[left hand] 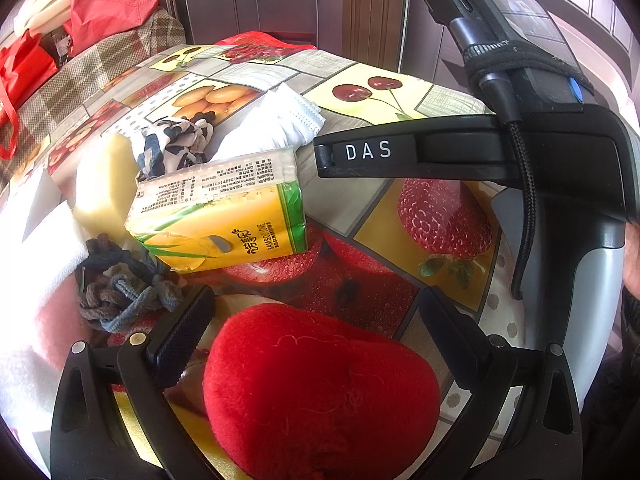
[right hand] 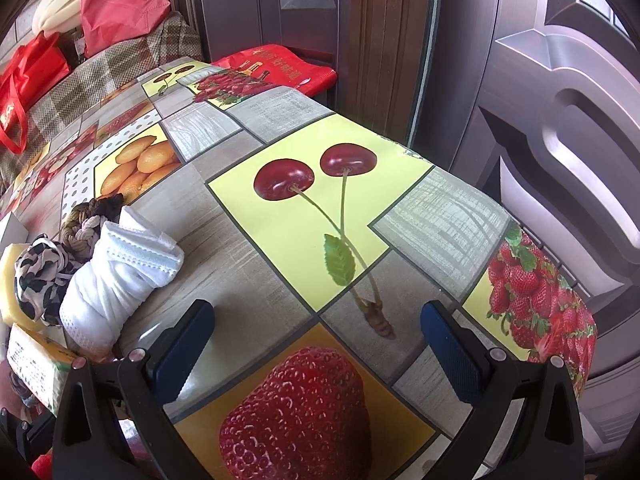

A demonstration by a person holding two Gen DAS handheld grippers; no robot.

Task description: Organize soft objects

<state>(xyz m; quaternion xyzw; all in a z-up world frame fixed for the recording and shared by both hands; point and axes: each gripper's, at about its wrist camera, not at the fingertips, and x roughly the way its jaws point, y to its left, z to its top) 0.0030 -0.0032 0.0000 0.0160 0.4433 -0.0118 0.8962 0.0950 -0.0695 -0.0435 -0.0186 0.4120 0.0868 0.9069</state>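
1. Left gripper (left hand: 316, 336) is standing released, its black ribbed pads spread wide on either side of a red plush heart-shaped cushion (left hand: 320, 392); neither pad is visibly touching the plush.
2. The cushion is lying on the fruit-print oilcloth table (left hand: 440, 92), filling the 6 o'clock part of the left wrist view.
3. At 10 o'clock from the cushion, a yellow-and-green plastic-wrapped tissue pack (left hand: 220, 216) is sitting tilted, leaning against the pile behind it.
4. Just beside the pack at 8 o'clock, a tangle of grey, blue and brown braided hair ties (left hand: 124, 288) is lying against the left pad.
5. Behind the pack: a pale yellow sponge block (left hand: 104, 188), a black-and-white patterned fabric scrunchie (left hand: 172, 144), and a folded white cloth with a stitched edge (left hand: 276, 124), all crowding together.
6. A white and pink fluffy towel (left hand: 36, 300) is occupying the 9 o'clock edge.
7. Right gripper (right hand: 318, 348) is hovering unclenched, blue pads wide apart, grasping nothing; only the printed strawberry and cherries are lying between them.
8. In the right wrist view the white cloth is lying at 9 o'clock, well apart from the pads.
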